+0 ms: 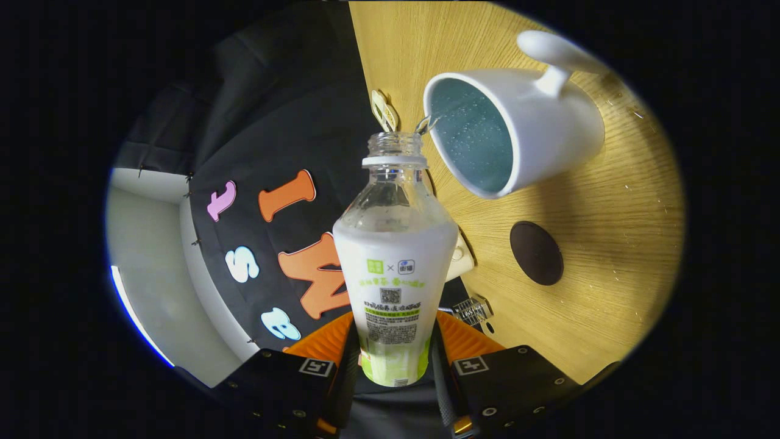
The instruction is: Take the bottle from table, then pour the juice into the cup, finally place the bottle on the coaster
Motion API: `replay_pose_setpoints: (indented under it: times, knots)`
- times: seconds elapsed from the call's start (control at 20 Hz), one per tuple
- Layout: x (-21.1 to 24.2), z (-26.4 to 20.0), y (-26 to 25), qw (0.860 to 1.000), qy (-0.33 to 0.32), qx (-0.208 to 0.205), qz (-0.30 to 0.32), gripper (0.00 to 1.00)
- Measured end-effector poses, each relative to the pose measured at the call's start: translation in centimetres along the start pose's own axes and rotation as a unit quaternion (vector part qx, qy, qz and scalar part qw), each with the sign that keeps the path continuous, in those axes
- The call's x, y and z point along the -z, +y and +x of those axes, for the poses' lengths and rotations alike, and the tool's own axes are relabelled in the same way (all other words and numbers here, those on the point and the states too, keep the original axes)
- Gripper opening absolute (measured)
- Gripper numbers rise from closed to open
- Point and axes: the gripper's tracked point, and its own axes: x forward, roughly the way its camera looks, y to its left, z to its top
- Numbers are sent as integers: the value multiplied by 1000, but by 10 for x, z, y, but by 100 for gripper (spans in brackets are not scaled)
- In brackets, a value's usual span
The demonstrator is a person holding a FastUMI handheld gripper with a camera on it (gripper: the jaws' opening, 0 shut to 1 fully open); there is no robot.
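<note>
On the light wooden desk (609, 244) a white ceramic cup with a pale blue inside (518, 131) lies just beyond the bottle's mouth, its opening turned toward the bottle and its handle on the far side. A dark brown round coaster (536, 252) sits flat on the desk, apart from the cup and off to one side of the bottle. A small white object (461, 256) peeks out from behind the bottle's shoulder, and a little metal piece (470, 310) lies near the tongs.

The clear plastic bottle with a white and green label (393, 268) has no cap; its neck is see-through and looks empty, with droplets inside. A thin stream runs from its mouth to the cup's rim (426, 124).

The tongs (393, 356) are closed on the bottle, one black finger pressing each side of its lower body.

The desk's edge runs past the bottle's neck, against the black cloth wall. Bare wood spreads around the coaster.
</note>
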Motion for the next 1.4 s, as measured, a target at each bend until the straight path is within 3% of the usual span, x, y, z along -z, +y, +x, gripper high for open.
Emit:
replay_pose_setpoints:
  times: [1.4]
  knots:
    - [7, 2, 17, 997, 1, -29, 78, 57]
